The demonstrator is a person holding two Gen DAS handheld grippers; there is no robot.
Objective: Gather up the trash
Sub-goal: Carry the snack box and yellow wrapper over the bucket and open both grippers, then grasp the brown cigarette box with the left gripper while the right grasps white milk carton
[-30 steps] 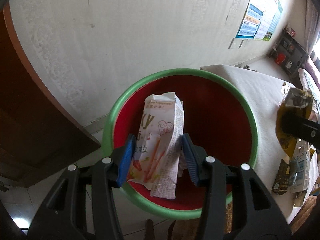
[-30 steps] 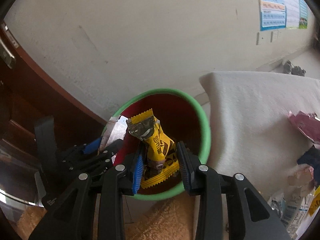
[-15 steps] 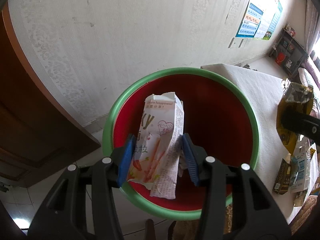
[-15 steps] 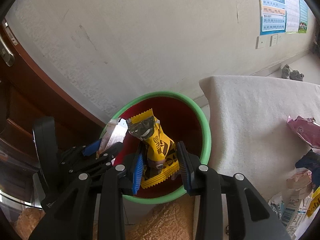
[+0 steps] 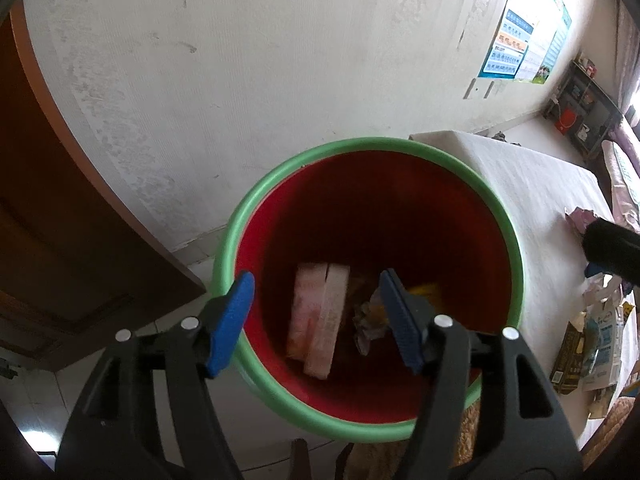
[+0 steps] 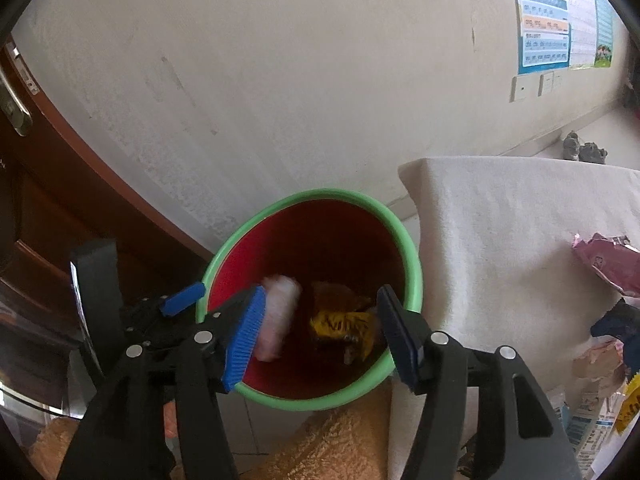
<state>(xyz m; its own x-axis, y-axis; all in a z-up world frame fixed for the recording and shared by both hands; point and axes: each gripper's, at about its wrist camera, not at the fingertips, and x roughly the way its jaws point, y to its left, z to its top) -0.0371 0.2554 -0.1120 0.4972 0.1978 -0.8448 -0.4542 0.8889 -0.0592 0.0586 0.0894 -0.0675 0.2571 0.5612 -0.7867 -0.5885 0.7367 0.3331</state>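
Left gripper (image 5: 316, 320) poised over the mouth of the red bin with the green rim (image 5: 516, 264), jaws spreading and pressing on nothing, blue pads (image 5: 232, 320) set well apart. Pale pink snack box (image 5: 318, 320) blurred, down inside the bin, clear of both pads, seen between them. Beside it, to the right, a yellow wrapper (image 5: 424, 292) and some crumpled foil, also inside. Right gripper (image 6: 320, 332) likewise above the same bin (image 6: 416, 276), jaws spreading too, empty-handed; yellow wrapper (image 6: 344, 324) lying low against the red wall, touching neither pad. Pink box (image 6: 276, 316) smeared by motion just past the left pad of that gripper. Left gripper (image 6: 182, 300) visible there at the bin's left edge. Bin standing on the floor against a cream wall (image 5: 240, 80), a brown door (image 5: 48, 200) to the left, a white-covered surface (image 6: 520, 240) just beside it to the right. More trash on that surface: a pink packet (image 6: 608, 260), cartons and papers (image 5: 592, 344) near its right end. Posters (image 6: 548, 12) high on the wall.
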